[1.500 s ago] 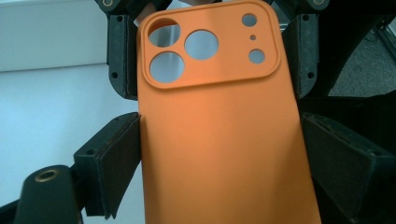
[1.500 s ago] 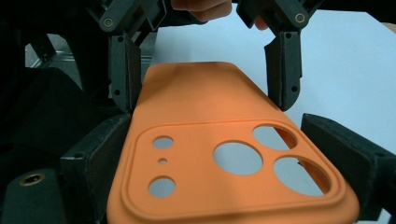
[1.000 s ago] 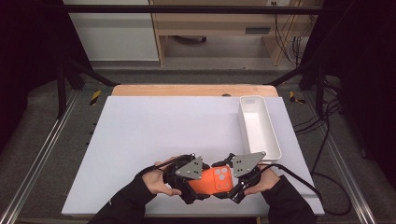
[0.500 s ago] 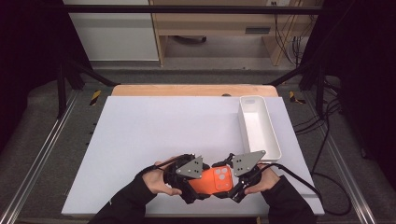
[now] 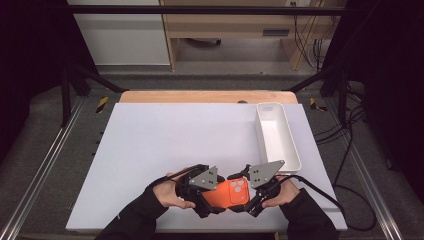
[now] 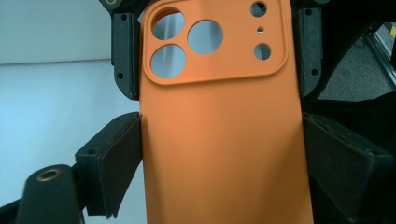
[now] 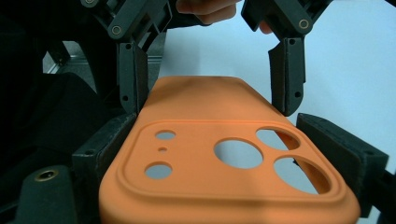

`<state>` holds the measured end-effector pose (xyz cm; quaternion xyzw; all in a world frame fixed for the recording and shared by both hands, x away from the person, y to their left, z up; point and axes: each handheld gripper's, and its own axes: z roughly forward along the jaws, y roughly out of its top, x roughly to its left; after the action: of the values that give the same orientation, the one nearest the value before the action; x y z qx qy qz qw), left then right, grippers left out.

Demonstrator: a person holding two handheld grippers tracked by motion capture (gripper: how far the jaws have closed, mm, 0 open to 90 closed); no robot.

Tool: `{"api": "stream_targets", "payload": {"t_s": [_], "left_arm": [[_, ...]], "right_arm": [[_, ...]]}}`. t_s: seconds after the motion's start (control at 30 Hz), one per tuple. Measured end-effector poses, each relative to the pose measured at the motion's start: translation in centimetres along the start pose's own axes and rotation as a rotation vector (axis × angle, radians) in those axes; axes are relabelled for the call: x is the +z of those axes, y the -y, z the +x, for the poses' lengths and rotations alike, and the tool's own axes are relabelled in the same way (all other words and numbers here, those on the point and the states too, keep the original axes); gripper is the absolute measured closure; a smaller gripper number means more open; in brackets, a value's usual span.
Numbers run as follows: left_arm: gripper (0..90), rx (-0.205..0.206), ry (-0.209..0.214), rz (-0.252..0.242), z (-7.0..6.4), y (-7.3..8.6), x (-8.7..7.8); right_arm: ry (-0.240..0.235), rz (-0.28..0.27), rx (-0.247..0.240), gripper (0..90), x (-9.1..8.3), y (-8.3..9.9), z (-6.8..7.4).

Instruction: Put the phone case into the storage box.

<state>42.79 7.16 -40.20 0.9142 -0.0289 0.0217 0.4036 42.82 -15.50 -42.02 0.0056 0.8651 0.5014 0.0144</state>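
Note:
An orange phone case [image 5: 234, 192], back side up with its round camera cut-outs showing, is held just above the white table top [image 5: 175, 140] near the front edge. My left gripper [image 5: 216, 196] is shut on the plain end of the case [image 6: 224, 154], one jaw pressed on each long edge. My right gripper [image 5: 248, 197] comes in from the opposite side and is shut on the camera end [image 7: 224, 163]. In the right gripper view the left gripper's fingers [image 7: 133, 74] clamp the far end. A hand holds each gripper.
A long white tray [image 5: 295, 150] stands at the right side of the table, just behind my right gripper. A black cable [image 5: 325, 192] trails off to the right. The table's front edge is close below the hands.

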Motion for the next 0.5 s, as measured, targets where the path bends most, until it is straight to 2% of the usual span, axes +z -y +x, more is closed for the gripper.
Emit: {"api": "stream_targets", "payload": {"t_s": [0.07,0.17,0.33,0.5], "left_arm": [[14.5,-0.001,0.004,0.003,-0.07,-0.01,-0.01],[14.6,0.023,-0.016,0.016,-0.22,-0.04,-0.07],[14.9,0.043,-0.026,0.019,-0.34,-0.1,-0.25],[15.0,0.062,-0.026,0.024,-0.48,-0.11,-0.25]], "right_arm": [[-0.003,0.001,0.002,15.7,0.03,-0.01,0.01],[-0.002,0.002,-0.002,15.0,0.18,0.07,0.08],[0.014,-0.004,-0.009,14.5,0.35,0.14,0.15],[-0.004,-0.016,0.002,15.1,0.13,0.09,0.14]]}}
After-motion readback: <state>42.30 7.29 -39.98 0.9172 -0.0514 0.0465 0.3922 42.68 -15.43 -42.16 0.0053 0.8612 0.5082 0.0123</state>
